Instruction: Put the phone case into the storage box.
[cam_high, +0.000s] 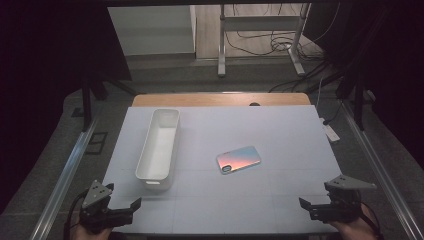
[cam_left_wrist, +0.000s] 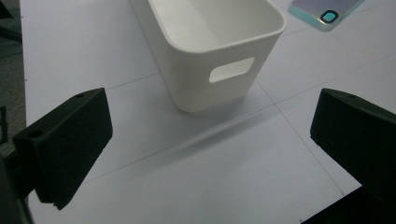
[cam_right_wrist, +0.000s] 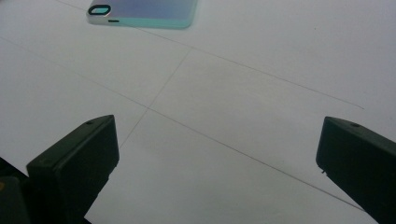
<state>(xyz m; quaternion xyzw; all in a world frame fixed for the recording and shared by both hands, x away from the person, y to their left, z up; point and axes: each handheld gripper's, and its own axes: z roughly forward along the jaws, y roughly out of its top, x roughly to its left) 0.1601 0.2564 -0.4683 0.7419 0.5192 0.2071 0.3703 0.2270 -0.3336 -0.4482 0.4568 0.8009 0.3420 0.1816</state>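
**Both claws open at the near edge; the phone lies up the table, closer to the right one**

The right gripper (cam_high: 311, 206) sits at the near right corner of the white table (cam_high: 280, 130), held in a hand (cam_high: 357, 225) that comes in from the bottom edge. Its jaws stand wide apart with nothing between them, and in the right gripper view only bare tabletop lies between the two black jaw blocks. The left gripper (cam_high: 131, 207) rests at the near left corner, likewise spread wide and holding nothing.

Beyond the left gripper, just up the table from it, stands the white bin (cam_high: 159, 145): a long, narrow tub whose long axis runs away from the person, its short end with the handle slot (cam_left_wrist: 231, 70) turned towards that claw. It looks empty.

The phone (cam_high: 239, 159) lies flat, back side up, near the middle of the table, well apart from both claws and a little to the right of the bin without touching it. From the right gripper it lies ahead and to the left. Its long axis runs roughly across the table, tilted slightly, with the camera cut-out (cam_right_wrist: 99, 9) at the end nearer the bin.

My reading is that the phone is bound for the bin. The right claw seems a little nearer the phone and has a clear path to it. Its jaws would best close across the phone's short width, so the hand would have to line up across that axis.
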